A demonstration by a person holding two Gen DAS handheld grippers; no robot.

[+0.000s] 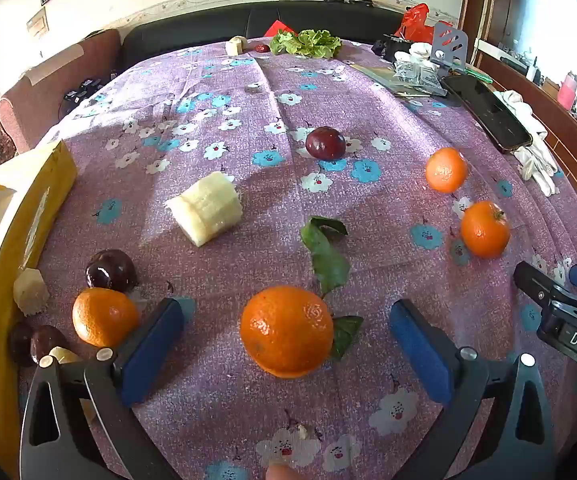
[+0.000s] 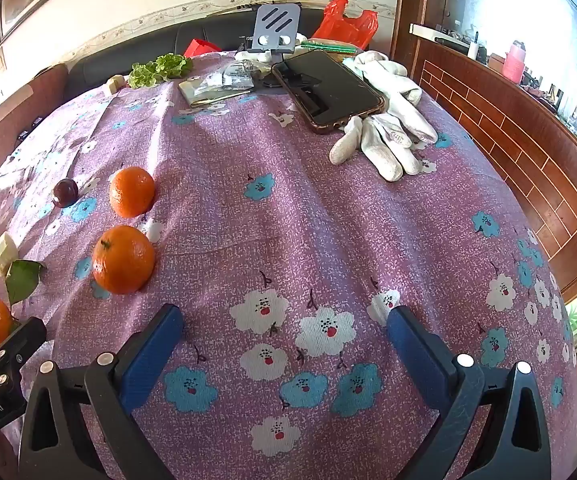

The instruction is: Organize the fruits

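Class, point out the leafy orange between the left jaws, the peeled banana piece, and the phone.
leafy orange [image 1: 286, 330], left wrist view, middle of its peel
peeled banana piece [image 1: 206, 208], left wrist view, its pale side
phone [image 2: 326, 86], right wrist view, dark screen

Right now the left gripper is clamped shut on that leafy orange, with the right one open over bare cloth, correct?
Not quite. The left wrist view shows the left gripper open, its jaws apart on either side of the leafy orange, not touching it. The right gripper is indeed open over bare cloth.

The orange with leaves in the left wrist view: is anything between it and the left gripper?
Nothing visible. The orange with leaves lies on the tablecloth between the fingers of the open left gripper, with bare cloth on both sides.
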